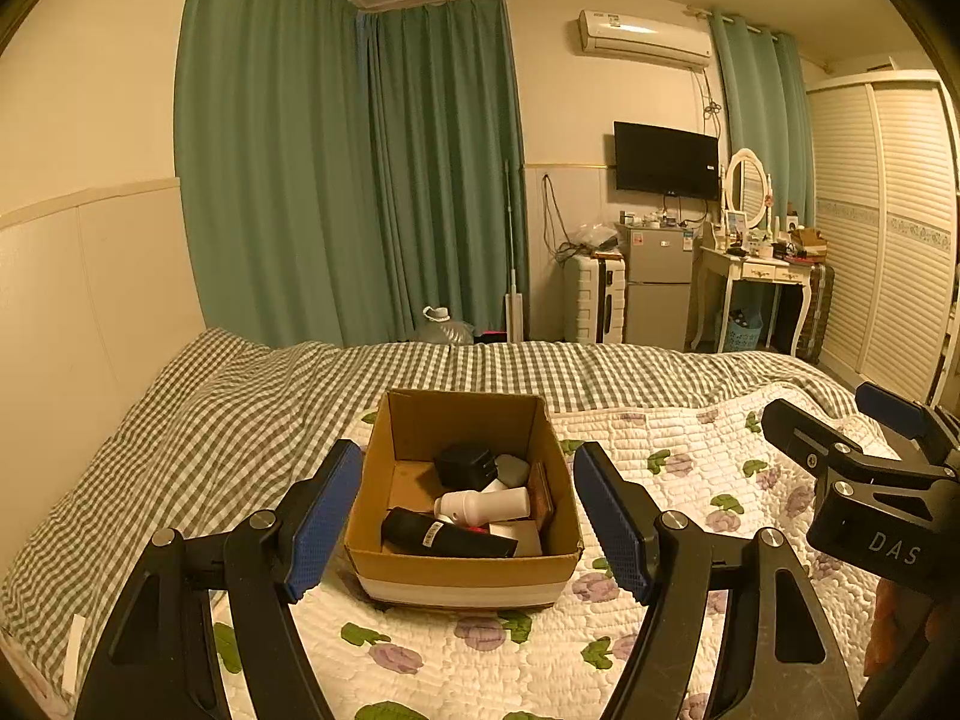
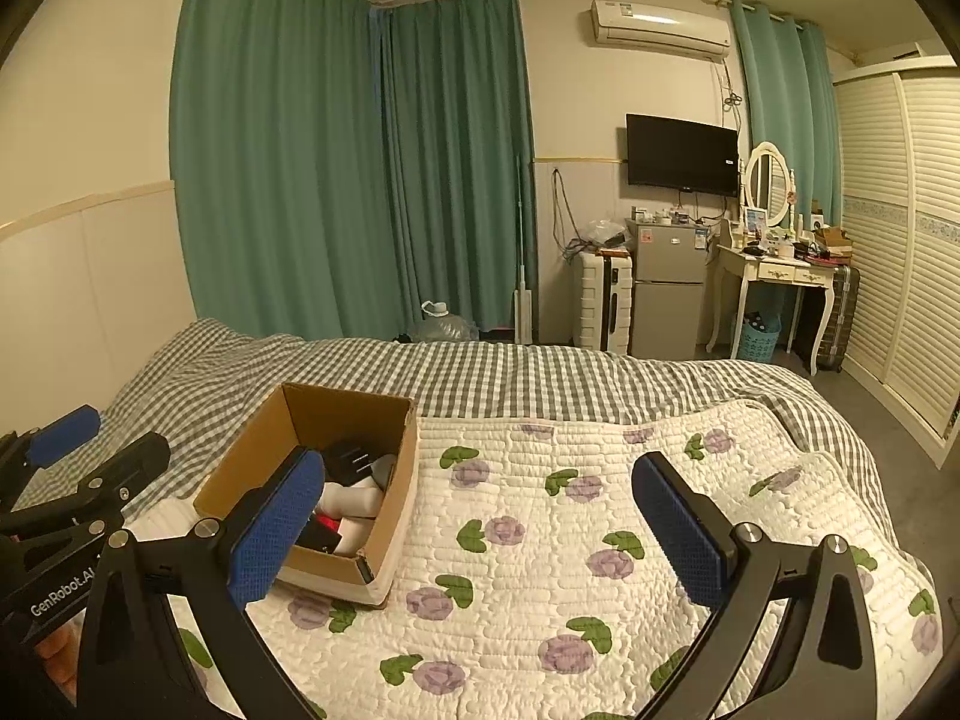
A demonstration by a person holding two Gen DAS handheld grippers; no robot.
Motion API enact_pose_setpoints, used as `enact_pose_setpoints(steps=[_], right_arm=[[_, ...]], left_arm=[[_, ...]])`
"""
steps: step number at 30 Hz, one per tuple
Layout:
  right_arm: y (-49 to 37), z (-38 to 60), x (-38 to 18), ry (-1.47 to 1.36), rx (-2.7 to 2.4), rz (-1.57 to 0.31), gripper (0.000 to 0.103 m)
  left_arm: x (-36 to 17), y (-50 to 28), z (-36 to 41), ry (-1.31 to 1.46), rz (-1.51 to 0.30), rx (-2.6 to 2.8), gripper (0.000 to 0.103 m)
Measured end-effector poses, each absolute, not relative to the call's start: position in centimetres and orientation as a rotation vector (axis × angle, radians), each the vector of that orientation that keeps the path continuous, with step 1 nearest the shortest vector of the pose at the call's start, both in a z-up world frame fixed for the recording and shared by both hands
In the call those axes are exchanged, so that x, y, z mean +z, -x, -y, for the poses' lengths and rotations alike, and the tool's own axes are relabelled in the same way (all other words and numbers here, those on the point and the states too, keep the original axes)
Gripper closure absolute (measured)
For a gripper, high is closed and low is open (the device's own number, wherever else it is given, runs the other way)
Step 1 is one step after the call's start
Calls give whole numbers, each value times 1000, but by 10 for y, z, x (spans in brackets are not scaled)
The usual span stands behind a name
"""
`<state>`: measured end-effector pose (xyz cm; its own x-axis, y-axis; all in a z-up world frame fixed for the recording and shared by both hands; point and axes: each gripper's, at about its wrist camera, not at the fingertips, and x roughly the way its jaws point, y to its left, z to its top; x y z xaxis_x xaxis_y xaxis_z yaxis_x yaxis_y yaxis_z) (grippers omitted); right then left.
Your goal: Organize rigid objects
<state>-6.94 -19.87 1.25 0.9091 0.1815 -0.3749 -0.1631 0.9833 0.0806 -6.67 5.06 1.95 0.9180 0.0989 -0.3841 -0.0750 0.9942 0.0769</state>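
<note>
Both grippers hanging w/ jaws spread, nothing held: left gripper [image 1: 468,525] is framing the cardboard box [image 1: 462,567] at 12 o'clock, right gripper [image 2: 480,531] idling over the quilt [image 2: 540,510]; best approaching straight down, pinching the white bottle [image 1: 485,505] mid-body.

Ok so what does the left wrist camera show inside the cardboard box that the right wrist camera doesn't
Only the left wrist view looks straight down into the cardboard box: it shows the black tube lying along the near side and the whole white bottle across the middle. Only the right wrist view shows the box's outer right wall and a red item near the front, while its own left finger hides much of the contents. Both show the black plug adapter at the back, the floral quilt, and both grippers open and empty.
</note>
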Motion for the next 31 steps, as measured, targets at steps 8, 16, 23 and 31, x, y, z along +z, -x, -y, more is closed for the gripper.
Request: enact_pose_setpoints(steps=[8, 16, 23, 31], right_arm=[[69, 199, 11, -46, 175, -398, 0], [69, 198, 10, -46, 174, -401, 0], [69, 197, 11, -44, 175, -402, 0], [71, 196, 11, -42, 175, -403, 0]], left_arm=[[19, 67, -50, -60, -398, 90, 27], [21, 68, -51, -61, -399, 85, 27], [24, 69, -55, -49, -401, 90, 27], [25, 69, -59, -38, -405, 89, 27]])
